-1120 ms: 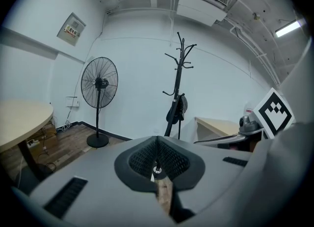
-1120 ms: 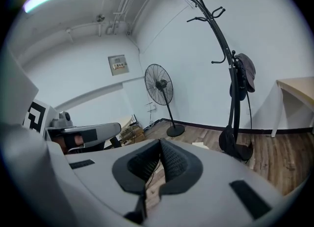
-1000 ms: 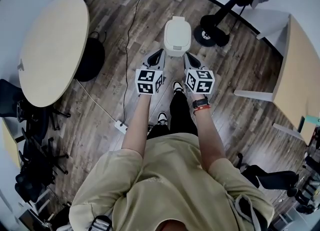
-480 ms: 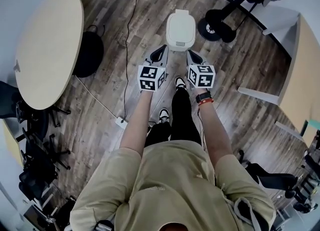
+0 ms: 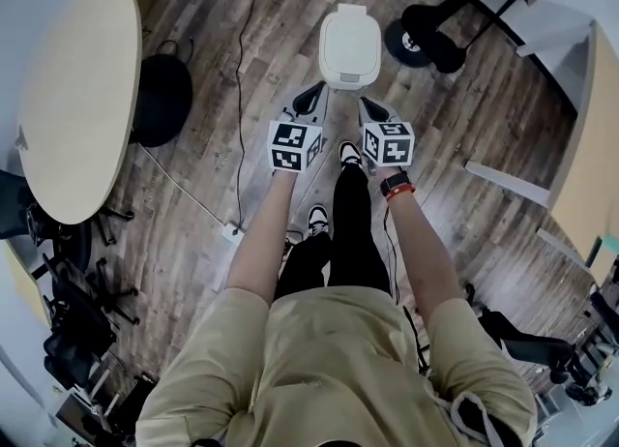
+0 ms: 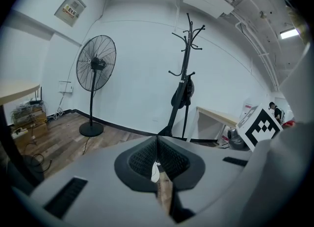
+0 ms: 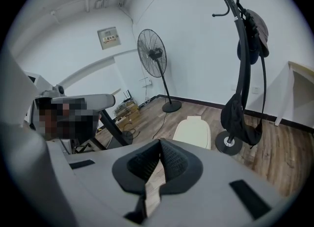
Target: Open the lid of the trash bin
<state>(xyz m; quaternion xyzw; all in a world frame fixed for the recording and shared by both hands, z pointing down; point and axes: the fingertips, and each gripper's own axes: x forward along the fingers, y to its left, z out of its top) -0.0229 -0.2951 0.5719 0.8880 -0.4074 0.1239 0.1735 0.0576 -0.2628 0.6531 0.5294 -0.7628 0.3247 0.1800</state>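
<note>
Left tool [image 5: 313, 93], right tool [image 5: 366, 103] before trash bin [image 5: 350, 45]

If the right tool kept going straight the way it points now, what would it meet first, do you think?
Probably the closed white trash bin, which stands on the floor just past the right tool's shut tips. Depth is uncertain, so it might only graze the bin's near edge.

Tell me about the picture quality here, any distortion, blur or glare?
Head view: evenly lit and sharp, mild wide-angle bend at the edges. Left gripper view: dark rounded corners, and the ceiling light blows out at upper right. Right gripper view: the coat stand bows.
</note>
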